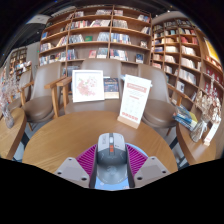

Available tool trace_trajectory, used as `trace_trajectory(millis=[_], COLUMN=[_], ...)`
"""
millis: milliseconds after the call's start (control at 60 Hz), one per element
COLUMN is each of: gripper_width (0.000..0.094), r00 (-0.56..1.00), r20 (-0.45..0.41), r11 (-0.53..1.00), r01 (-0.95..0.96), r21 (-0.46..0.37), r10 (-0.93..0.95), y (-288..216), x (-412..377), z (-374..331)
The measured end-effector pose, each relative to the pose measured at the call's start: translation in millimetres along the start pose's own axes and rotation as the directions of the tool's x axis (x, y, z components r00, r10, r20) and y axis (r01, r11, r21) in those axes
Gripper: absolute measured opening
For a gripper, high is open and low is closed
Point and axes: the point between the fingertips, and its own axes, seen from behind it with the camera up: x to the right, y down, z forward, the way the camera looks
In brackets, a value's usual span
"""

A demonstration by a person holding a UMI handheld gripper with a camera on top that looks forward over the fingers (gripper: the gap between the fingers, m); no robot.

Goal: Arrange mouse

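A grey computer mouse (112, 158) with an orange stripe down its middle sits between my fingers, nose pointing away from me. My gripper (112, 166) is shut on it: the magenta pads (88, 157) press against both of its sides. The mouse hangs over the near part of a round wooden table (70, 128). Its rear end is hidden below the fingers.
Two white sign stands (88, 86) (133, 99) and a small card (111, 88) stand at the table's far side. Wooden chairs (45, 100) ring the table. Bookshelves (100, 38) fill the back wall and the right side.
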Motion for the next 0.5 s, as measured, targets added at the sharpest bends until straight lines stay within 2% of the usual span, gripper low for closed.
trace_trajectory(millis=[200,300,333,383,467,500], gripper_width=[0.0440,0.0481,0.0500,0.0554,0.0872,0.0838], r00=[0.998,0.997,0.997,0.998,0.998,0.997], r20=[0.014,0.020,0.029,0.029,-0.041,-0.056], r11=[0.994,0.991,0.994,0.994,0.995,0.995], r01=[-0.066,-0.069,-0.063,-0.059,-0.054,-0.054], r21=[-0.089,-0.113,-0.090,-0.087,-0.085,-0.084], r10=[0.068,0.072,0.065,0.062,0.051,0.049], y=[56.8,75.0,73.2,74.5,73.5,72.7], x=[32.6,36.3,36.0,36.6,55.3,58.3], z=[28.0,35.9,35.8,35.8,30.9,28.1])
